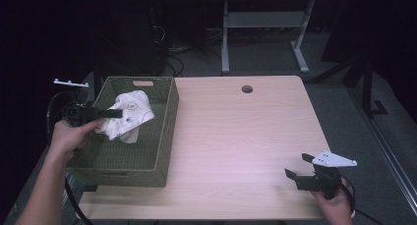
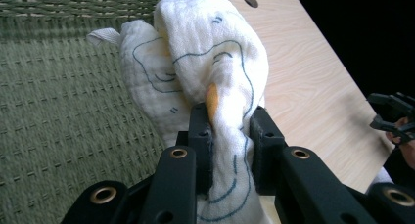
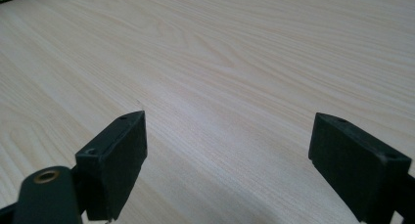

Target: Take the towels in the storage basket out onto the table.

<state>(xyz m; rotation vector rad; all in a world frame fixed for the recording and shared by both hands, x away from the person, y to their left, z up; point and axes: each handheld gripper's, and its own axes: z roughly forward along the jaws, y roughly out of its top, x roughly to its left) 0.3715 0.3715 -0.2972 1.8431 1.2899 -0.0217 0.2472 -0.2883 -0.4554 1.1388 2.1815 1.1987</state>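
Left gripper [image 2: 229,136] is clamping the printed white cloth [image 2: 195,62] between its jaws; right gripper [image 3: 227,160] is idling wide open, so I'd lift slowly clear of the woven basket [image 2: 58,111].

left tool [image 1: 114,113] grips cloth [image 1: 129,115] over basket [image 1: 167,131] | right tool [image 1: 300,166] agape

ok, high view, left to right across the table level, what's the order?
Left gripper shut on the white cloth over the green basket → cable hole in the table → right gripper, open.
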